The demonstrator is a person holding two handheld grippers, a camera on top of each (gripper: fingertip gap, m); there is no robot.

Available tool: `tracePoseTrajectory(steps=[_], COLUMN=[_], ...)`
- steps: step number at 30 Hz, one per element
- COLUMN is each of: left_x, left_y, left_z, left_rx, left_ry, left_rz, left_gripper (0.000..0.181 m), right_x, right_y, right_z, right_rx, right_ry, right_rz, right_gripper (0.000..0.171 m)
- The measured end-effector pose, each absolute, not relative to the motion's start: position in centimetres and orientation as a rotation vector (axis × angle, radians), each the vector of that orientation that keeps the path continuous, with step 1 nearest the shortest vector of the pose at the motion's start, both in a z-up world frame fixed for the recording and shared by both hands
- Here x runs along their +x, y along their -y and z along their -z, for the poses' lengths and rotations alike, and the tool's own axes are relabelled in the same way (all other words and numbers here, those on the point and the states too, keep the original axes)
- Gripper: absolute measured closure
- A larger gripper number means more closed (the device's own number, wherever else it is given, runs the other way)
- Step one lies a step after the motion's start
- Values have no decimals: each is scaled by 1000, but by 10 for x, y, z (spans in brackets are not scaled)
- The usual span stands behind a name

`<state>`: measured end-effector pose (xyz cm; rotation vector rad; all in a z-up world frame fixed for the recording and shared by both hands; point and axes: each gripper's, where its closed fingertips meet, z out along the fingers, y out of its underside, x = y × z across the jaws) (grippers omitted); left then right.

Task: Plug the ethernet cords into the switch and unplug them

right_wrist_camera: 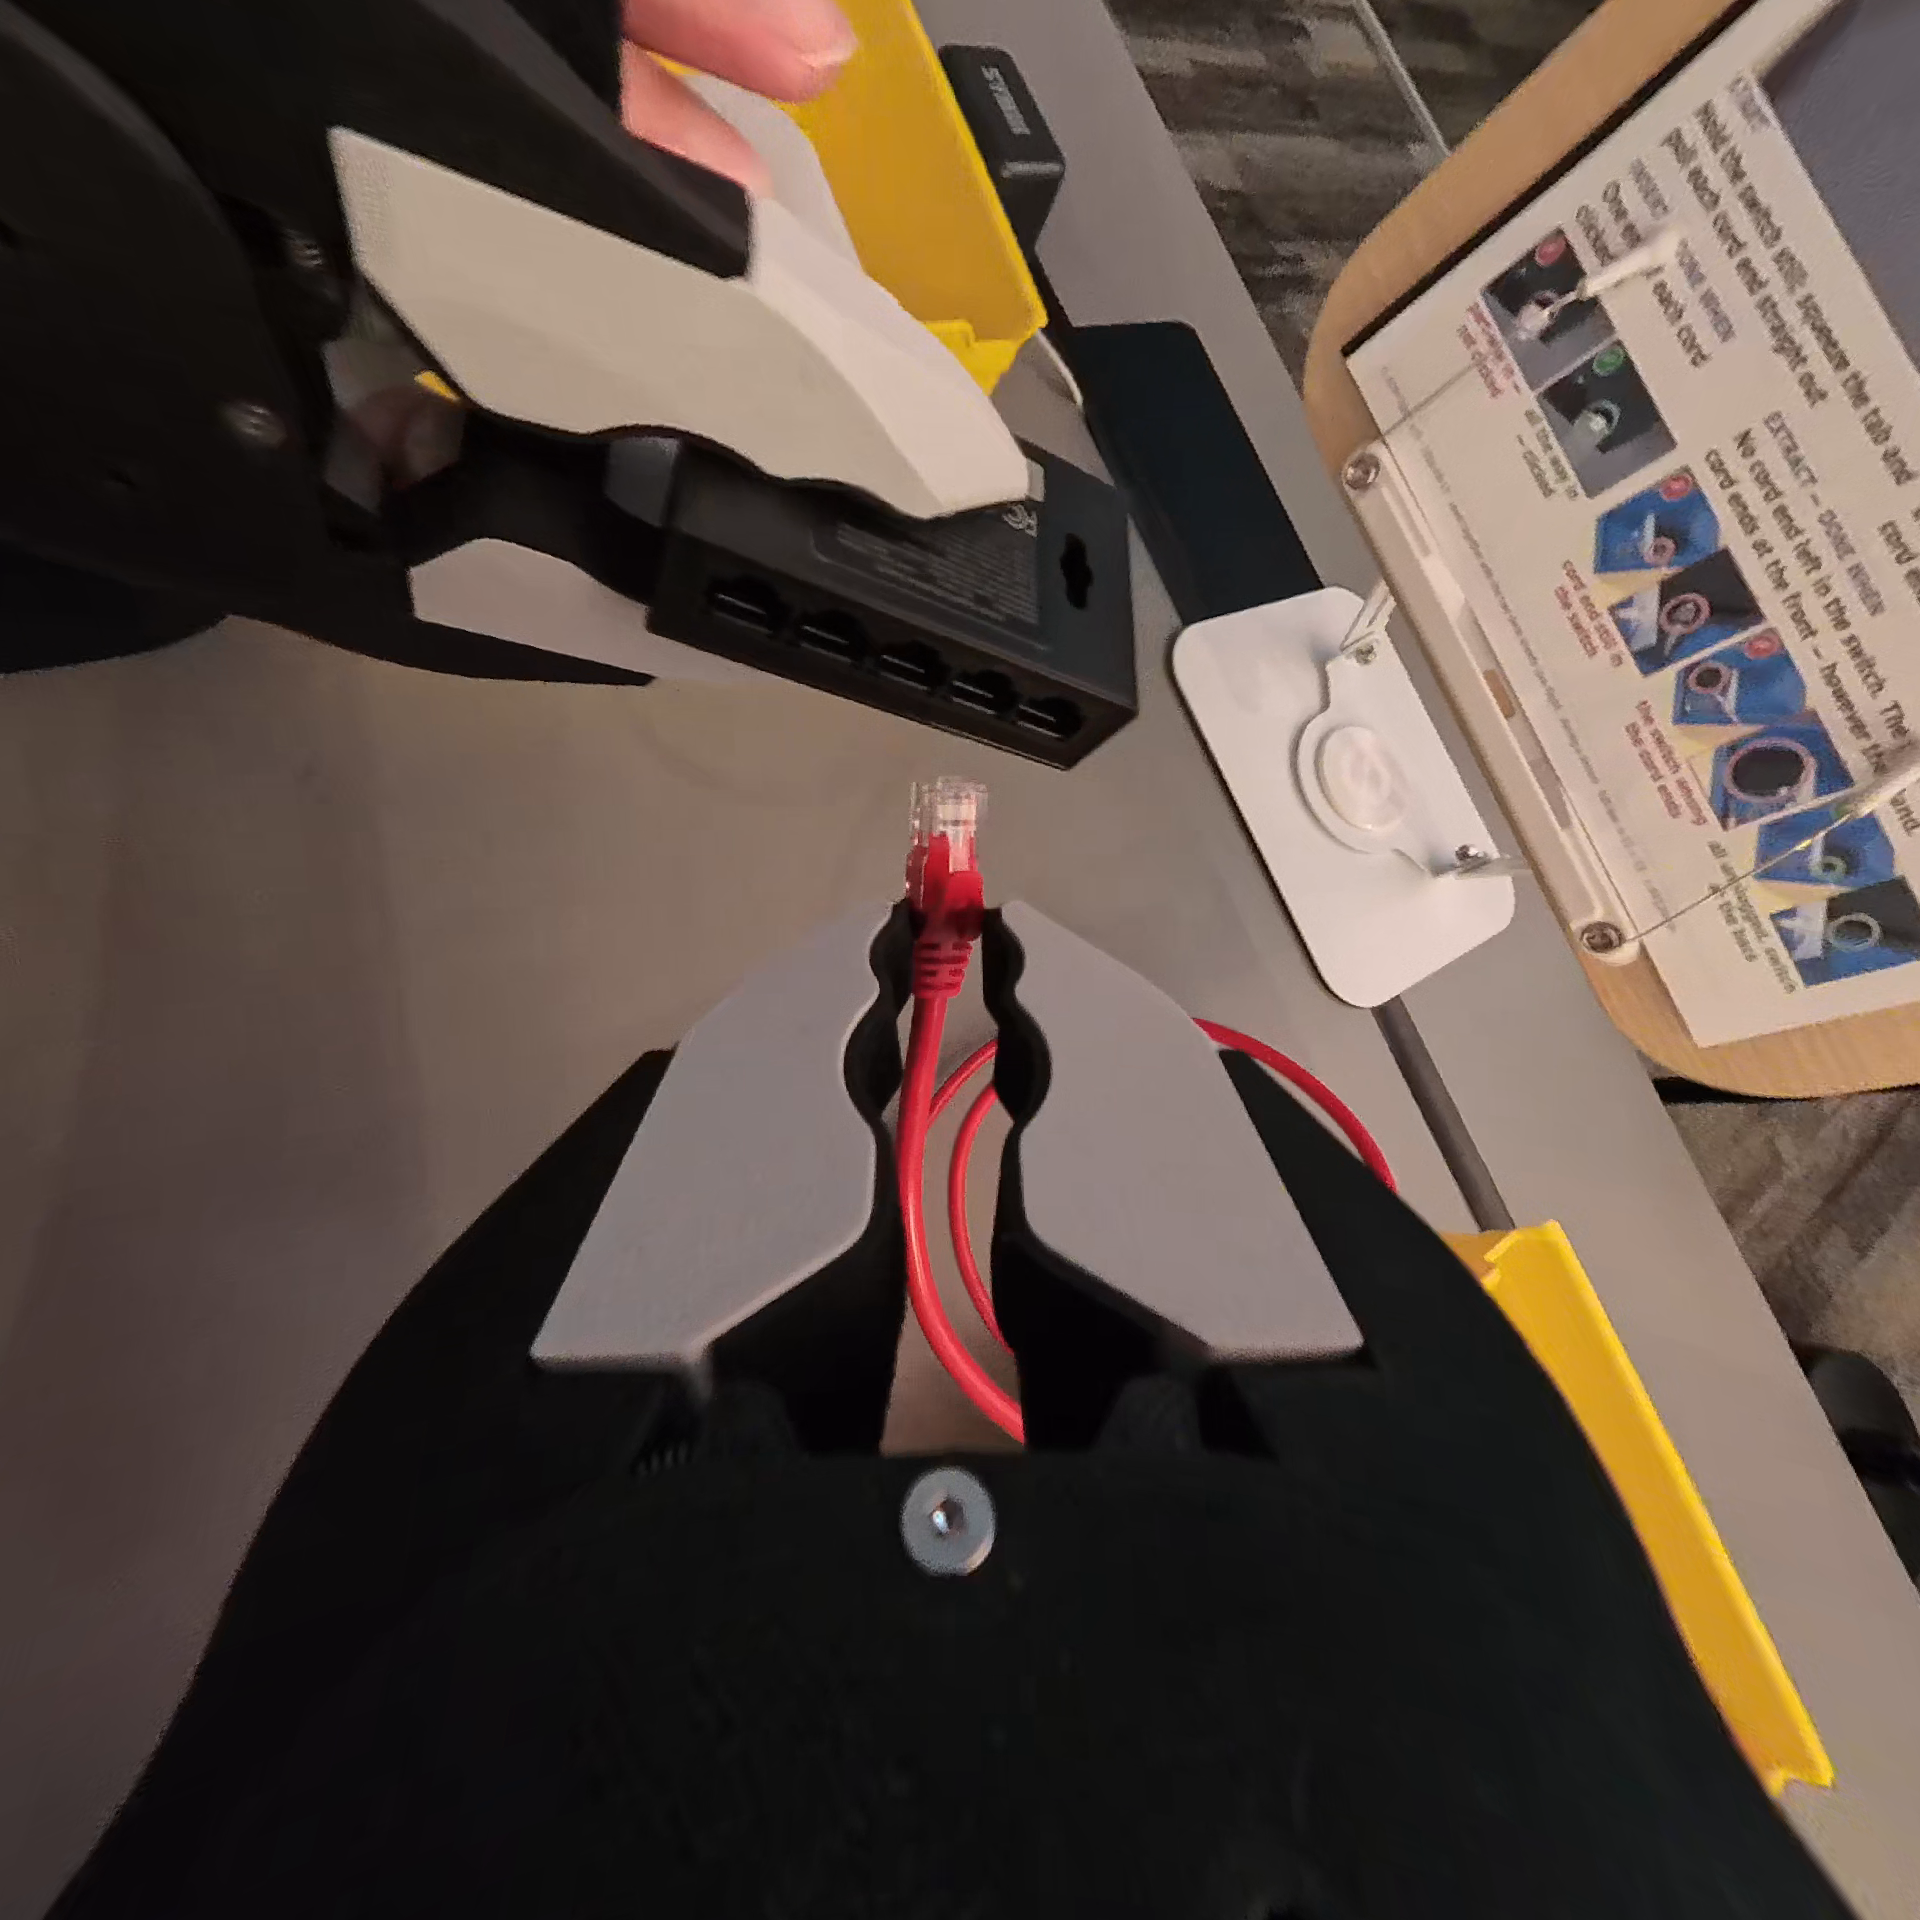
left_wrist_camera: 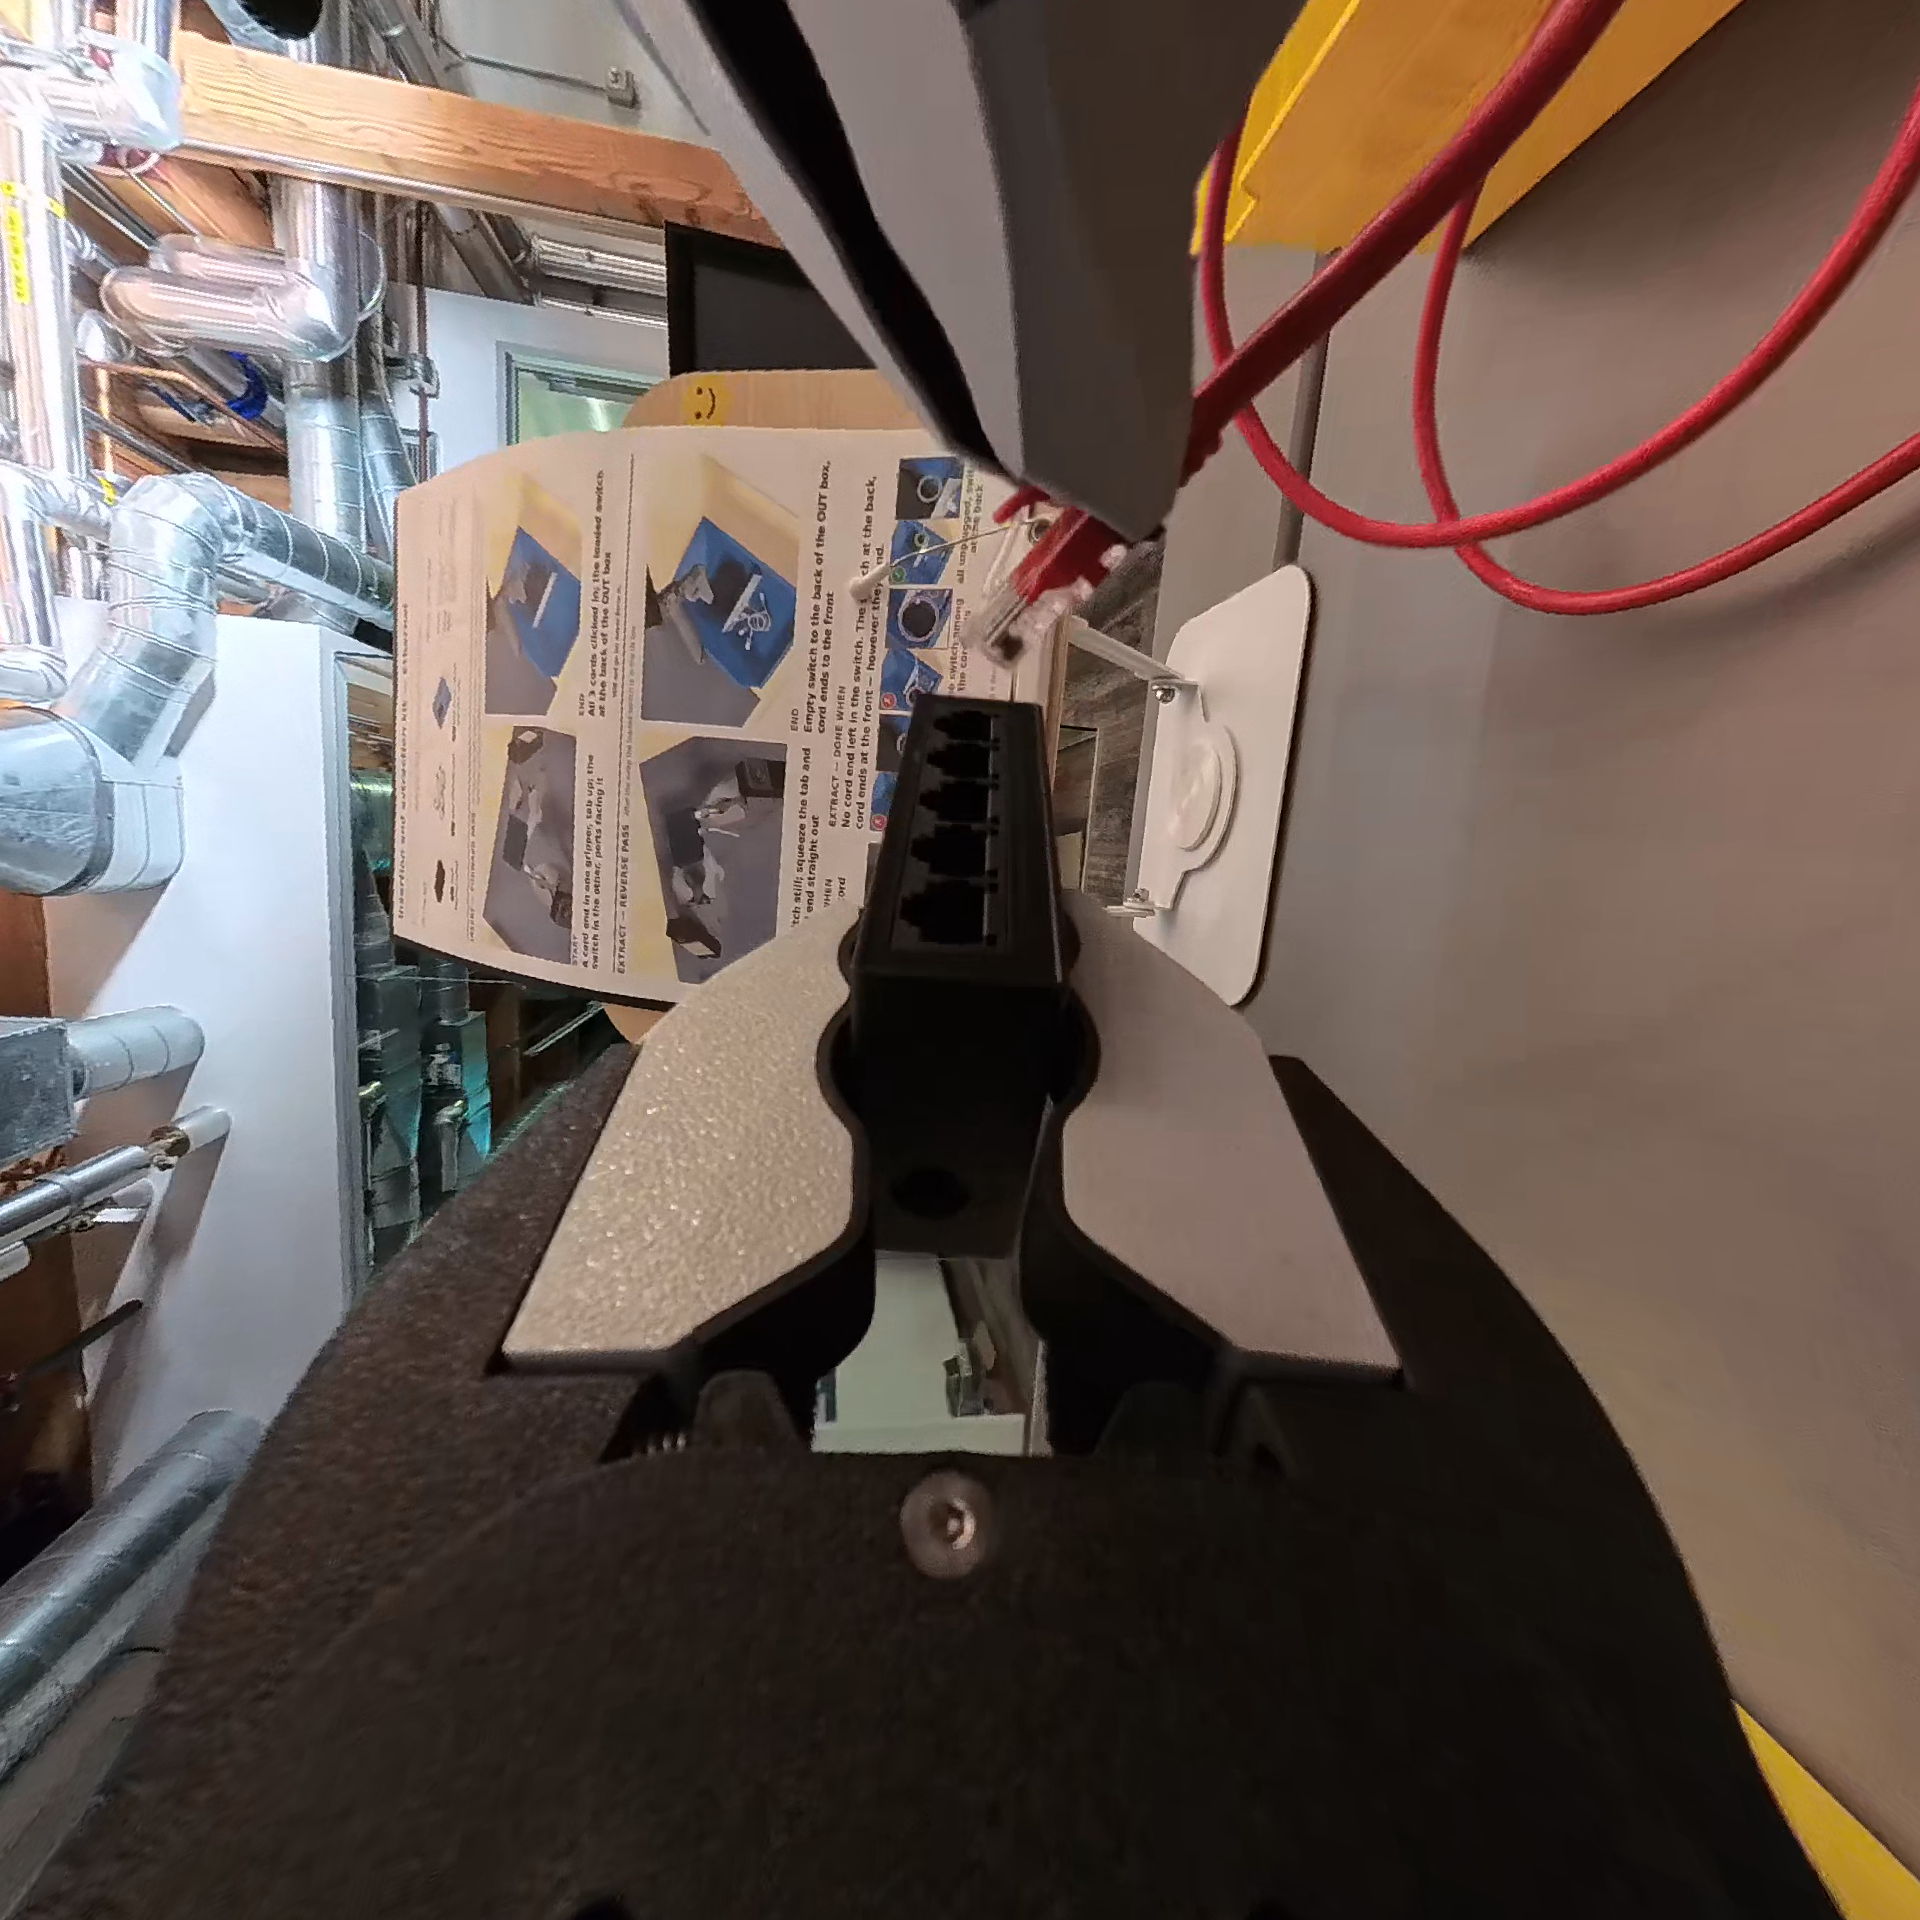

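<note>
My left gripper [left_wrist_camera: 961, 961] is shut on the black ethernet switch [left_wrist_camera: 961, 831] and holds it above the grey table with its row of empty ports showing. In the right wrist view the left gripper [right_wrist_camera: 831, 499] holds the switch [right_wrist_camera: 914, 613] at upper left. My right gripper [right_wrist_camera: 940, 914] is shut on the red ethernet cord [right_wrist_camera: 925, 1091] just behind its clear plug [right_wrist_camera: 945, 810]. The plug points at the port row and stands a short gap from it. In the left wrist view the right gripper [left_wrist_camera: 1091, 520] holds the plug [left_wrist_camera: 1023, 613] above the switch.
A printed instruction sheet on a wooden board [right_wrist_camera: 1683, 499] stands on a white base plate [right_wrist_camera: 1351, 790] at the table's far edge. Yellow box walls [right_wrist_camera: 1621, 1475] [right_wrist_camera: 914, 187] lie at right and upper left. The cord loops on the grey table [left_wrist_camera: 1610, 935].
</note>
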<state>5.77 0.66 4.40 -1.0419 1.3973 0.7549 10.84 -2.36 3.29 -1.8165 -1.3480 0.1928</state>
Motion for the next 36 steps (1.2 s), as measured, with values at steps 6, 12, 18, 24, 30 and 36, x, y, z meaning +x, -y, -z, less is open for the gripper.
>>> tracePoseTrajectory(steps=[6, 12, 18, 24, 30, 36], left_x=[67, 74, 77, 80, 81, 83], left_y=[-4, 0, 1, 5, 7, 10], left_z=[-35, -26, -17, -5, 7, 16], left_rx=[-1011, -970, -930, -862, -815, -797], left_ry=[-1446, -1493, -1555, -1647, -1725, -1773], left_rz=[-803, -875, -937, -989, -1008, -995], left_gripper=[151, 152, 152, 153, 152, 152], right_x=[116, 118, 121, 120, 118, 115], right_y=[10, 8, 8, 11, 14, 13], right_z=[-19, -8, 3, 18, 30, 36], right_rx=[-1913, -1967, -2027, -2108, -2184, -2229], right_ry=[1306, 1318, 1334, 1364, 1366, 1348], right_rz=[-193, -192, -205, -239, -311, -344], right_gripper=[157, 157, 157, 157, 158, 158])
